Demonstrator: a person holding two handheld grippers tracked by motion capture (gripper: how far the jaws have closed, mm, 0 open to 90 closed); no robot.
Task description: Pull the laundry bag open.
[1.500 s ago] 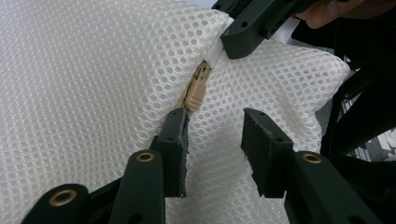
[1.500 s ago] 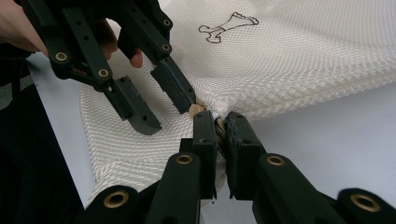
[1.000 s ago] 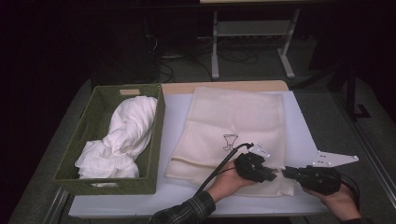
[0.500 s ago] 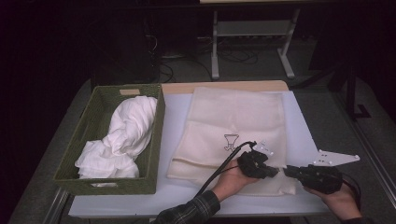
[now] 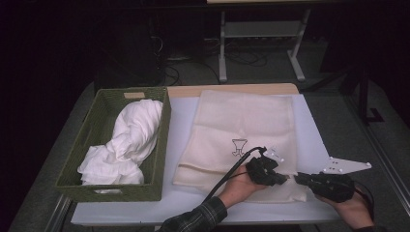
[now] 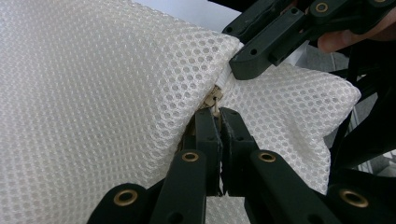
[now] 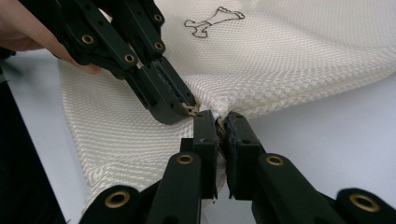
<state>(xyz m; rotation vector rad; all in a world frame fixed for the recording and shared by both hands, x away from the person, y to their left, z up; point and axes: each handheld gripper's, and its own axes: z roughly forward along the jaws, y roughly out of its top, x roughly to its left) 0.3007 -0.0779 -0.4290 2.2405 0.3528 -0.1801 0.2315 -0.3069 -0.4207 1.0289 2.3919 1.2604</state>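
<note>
Left gripper (image 5: pixel 285 177) and right gripper (image 5: pixel 296 177) tip to tip, jaws of both pinched together.

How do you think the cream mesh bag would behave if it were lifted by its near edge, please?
The mesh bag would probably droop: it lies flat and puckers where the left claw pinches it. It is likely light, being thin open netting. The right claw also grips its edge, so it seems unlikely to slip.

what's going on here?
A person works two hand-held grippers at the near edge of a cream mesh laundry bag lying flat on the table. The left hand-held gripper, whose jaws have just closed, pinches the zipper pull. The right hand-held gripper clamps the bag's edge beside it. White cloth sits in the green basket.
</note>
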